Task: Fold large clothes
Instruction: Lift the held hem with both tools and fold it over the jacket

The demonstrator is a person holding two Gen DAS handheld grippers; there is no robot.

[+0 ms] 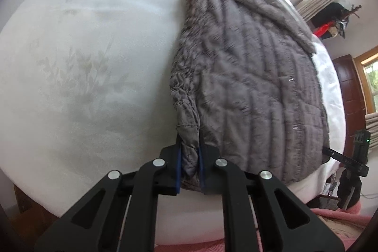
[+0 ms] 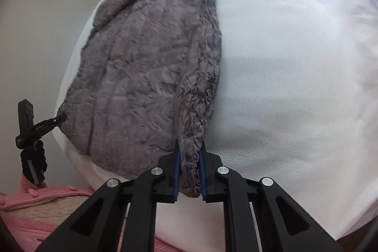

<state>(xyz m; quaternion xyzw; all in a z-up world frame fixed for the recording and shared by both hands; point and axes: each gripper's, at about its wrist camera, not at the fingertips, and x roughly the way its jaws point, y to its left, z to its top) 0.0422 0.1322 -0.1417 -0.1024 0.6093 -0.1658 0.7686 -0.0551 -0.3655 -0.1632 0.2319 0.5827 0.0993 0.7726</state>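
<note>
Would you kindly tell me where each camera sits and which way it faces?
Left wrist: on the left gripper, looking down its jaws at the grey quilted garment on the white bed; the right gripper shows at the right.
Right wrist: on the right gripper, looking down likewise; the left gripper shows at the left.
Shared: garment, bed, each gripper clamping a near corner.

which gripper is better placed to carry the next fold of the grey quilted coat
Neither clearly: the left gripper and right gripper each clamp a near corner of the grey quilted coat, so both should likely lift together.
</note>
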